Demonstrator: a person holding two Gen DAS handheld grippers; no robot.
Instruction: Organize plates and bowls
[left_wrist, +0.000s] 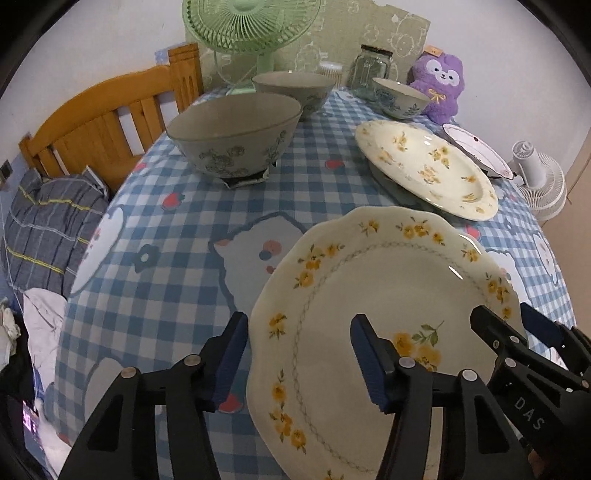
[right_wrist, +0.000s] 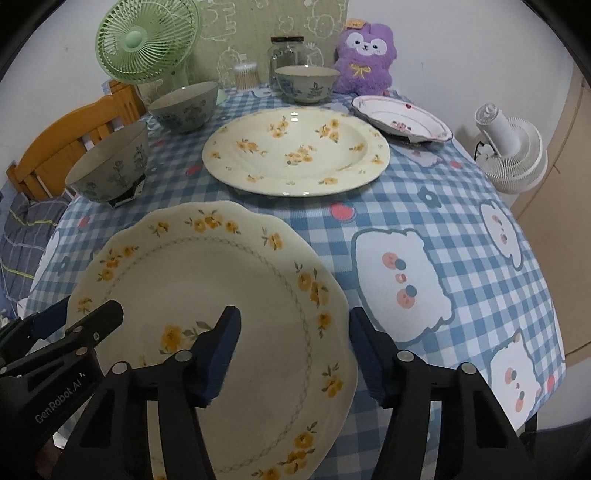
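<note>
A scalloped cream plate (left_wrist: 388, 288) (right_wrist: 207, 273) with yellow flowers lies on the checked tablecloth, nearest me. My left gripper (left_wrist: 300, 319) straddles its left rim, one finger on the cloth side and one over the plate, with gaps showing. At the right rim my right gripper (right_wrist: 294, 313) stands the same way, its pads apart from the edge. Behind lie a round floral plate (left_wrist: 424, 166) (right_wrist: 295, 151) and a small pink-trimmed plate (left_wrist: 476, 147) (right_wrist: 399, 118). Two grey bowls (left_wrist: 236, 133) (left_wrist: 295, 88) stand at the left and a blue-patterned bowl (left_wrist: 399, 96) (right_wrist: 306, 81) at the back.
A green fan (right_wrist: 144, 40), a glass jar (right_wrist: 286, 51), a toothpick holder (right_wrist: 245, 74) and a purple plush toy (right_wrist: 365, 55) line the back of the table. A white fan (right_wrist: 513, 147) sits off the right edge. A wooden headboard (left_wrist: 103, 122) and bedding lie to the left.
</note>
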